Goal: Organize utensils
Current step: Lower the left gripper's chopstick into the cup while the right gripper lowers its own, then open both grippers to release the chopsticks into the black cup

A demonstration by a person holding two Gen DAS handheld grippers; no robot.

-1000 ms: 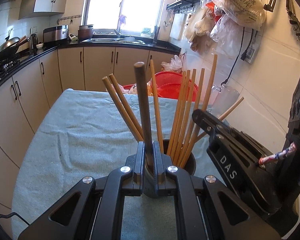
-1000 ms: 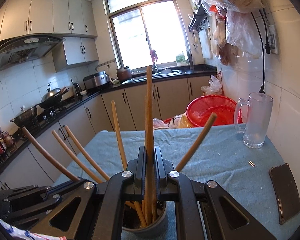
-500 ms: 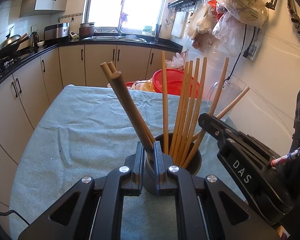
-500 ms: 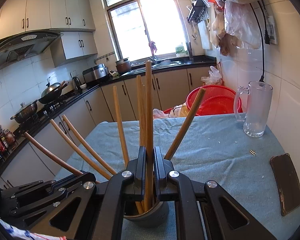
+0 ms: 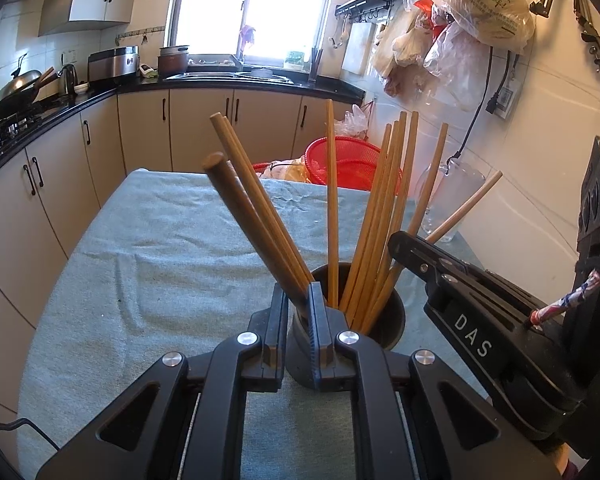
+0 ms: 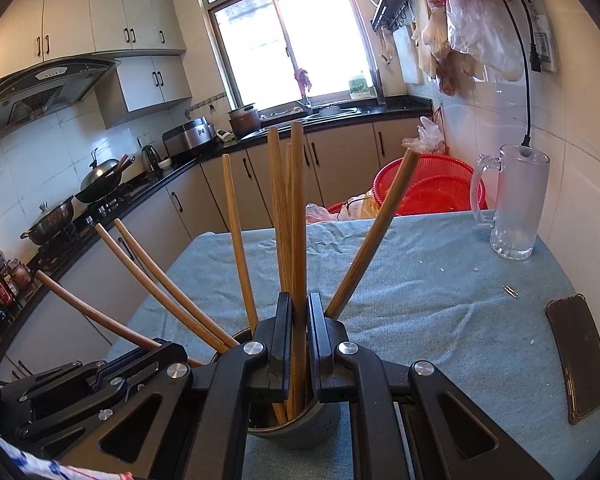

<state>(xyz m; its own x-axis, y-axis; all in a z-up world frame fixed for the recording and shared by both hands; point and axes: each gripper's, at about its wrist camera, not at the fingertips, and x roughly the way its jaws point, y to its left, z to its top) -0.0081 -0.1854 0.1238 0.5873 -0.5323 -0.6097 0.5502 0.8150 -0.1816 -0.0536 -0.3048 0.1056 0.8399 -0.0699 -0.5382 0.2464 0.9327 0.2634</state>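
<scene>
A dark round holder (image 5: 384, 312) stands on the blue-green cloth and holds several wooden chopsticks (image 5: 384, 208). My left gripper (image 5: 298, 312) is shut on one chopstick (image 5: 248, 220) that leans up and left, its lower end at the holder's rim. My right gripper (image 6: 299, 320) is shut on an upright chopstick (image 6: 298, 220) whose lower end is down inside the holder (image 6: 300, 428). Each gripper shows in the other's view, the right gripper (image 5: 480, 320) close on the right of the holder and the left gripper (image 6: 80, 384) on its left.
A glass mug (image 6: 516, 204) stands at the table's far right by the tiled wall. A dark phone (image 6: 580, 356) and a small clip (image 6: 511, 291) lie on the cloth (image 6: 440, 280) to the right. A red basket (image 5: 348, 160) sits beyond the far edge.
The chopstick in my left gripper has tilted from upright to leaning left and moved down toward the holder. The one in my right gripper has sunk lower into the holder.
</scene>
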